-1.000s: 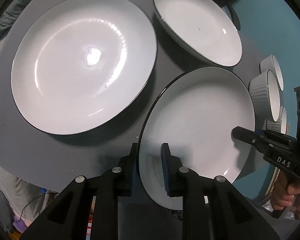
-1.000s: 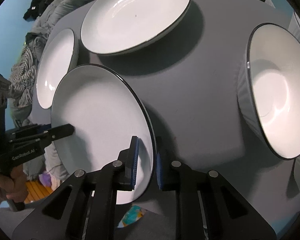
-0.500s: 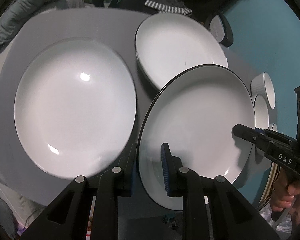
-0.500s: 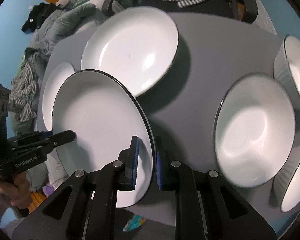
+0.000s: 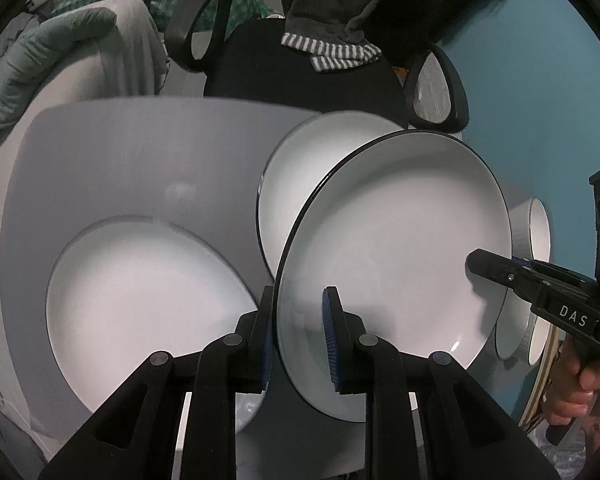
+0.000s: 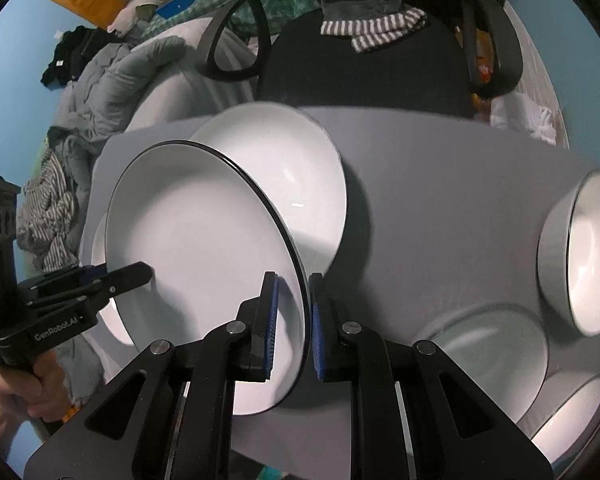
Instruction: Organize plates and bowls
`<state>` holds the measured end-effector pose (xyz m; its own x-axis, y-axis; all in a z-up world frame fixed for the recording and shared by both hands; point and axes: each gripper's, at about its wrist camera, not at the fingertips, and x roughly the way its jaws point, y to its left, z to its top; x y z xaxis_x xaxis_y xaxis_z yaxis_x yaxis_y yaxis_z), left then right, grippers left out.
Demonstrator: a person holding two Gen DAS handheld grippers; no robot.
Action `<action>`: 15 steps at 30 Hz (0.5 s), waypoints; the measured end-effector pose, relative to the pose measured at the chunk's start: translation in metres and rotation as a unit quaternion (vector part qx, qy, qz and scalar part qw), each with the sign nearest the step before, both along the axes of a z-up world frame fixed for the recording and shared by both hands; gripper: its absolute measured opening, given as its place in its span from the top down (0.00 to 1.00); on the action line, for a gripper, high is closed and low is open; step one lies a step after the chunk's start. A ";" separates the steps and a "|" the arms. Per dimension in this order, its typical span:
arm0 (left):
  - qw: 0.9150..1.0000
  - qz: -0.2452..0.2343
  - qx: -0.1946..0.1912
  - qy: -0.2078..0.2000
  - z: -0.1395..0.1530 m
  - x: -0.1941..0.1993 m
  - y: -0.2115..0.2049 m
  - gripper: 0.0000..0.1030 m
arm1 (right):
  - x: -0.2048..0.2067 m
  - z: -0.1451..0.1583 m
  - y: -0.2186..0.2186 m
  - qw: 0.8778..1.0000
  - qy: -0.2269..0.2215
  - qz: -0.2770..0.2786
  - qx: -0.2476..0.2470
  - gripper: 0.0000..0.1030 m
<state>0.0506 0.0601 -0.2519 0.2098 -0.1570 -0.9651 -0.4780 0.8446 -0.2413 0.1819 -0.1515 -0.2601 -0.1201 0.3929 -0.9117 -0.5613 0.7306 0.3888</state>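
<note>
A white plate with a dark rim (image 5: 396,248) is lifted above the grey tabletop (image 5: 140,160) and tilted, carried by both tongs at once. The left tongs (image 5: 298,340) are clamped on the near edge of this plate, one blue pad on the upper face and one under the rim. The right tongs (image 6: 292,328) are clamped on the opposite edge in the same way; in the left wrist view they enter from the right side, with a hand (image 5: 580,392) on the handle. In the right wrist view the left tongs come from the left side, also with a hand (image 6: 28,384) on the grip. Under and behind the lifted plate a second white plate (image 6: 292,168) lies on the tabletop, partly covered by the lifted one. A larger flat plate (image 5: 140,304) lies on the tabletop to the left in the left wrist view. Several white bowls with ribbed grey outsides (image 6: 580,252) stand near the right side of the tabletop in the right wrist view. Behind the tabletop there is a black office chair (image 6: 364,64) with a striped cloth (image 6: 376,28) over it, and a grey jacket (image 6: 112,76) lies on a bed.
</note>
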 end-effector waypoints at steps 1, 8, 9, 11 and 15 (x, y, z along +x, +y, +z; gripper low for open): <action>1.000 0.000 0.001 0.001 -0.002 0.005 -0.001 0.79 | 0.005 -0.001 0.002 1.000 0.001 -0.002 0.000 0.85; 1.000 -0.003 0.008 0.014 -0.010 0.024 0.019 0.78 | 0.029 -0.007 0.017 1.000 0.005 -0.009 -0.005 0.85; 1.000 -0.004 0.010 0.016 -0.012 0.026 0.021 0.78 | 0.031 -0.007 0.018 1.000 0.005 -0.009 -0.005 0.85; 1.000 -0.005 0.011 0.021 -0.014 0.031 0.023 0.78 | 0.036 -0.011 0.021 1.000 0.009 -0.012 -0.007 0.85; 0.999 -0.003 0.012 0.031 -0.020 0.040 0.026 0.78 | 0.043 -0.017 0.026 1.000 0.019 -0.018 -0.009 0.85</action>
<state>0.0909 0.0865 -0.2715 0.1494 -0.1347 -0.9796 -0.4858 0.8529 -0.1913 0.2253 -0.1256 -0.2768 -0.1413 0.3814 -0.9136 -0.5193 0.7571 0.3964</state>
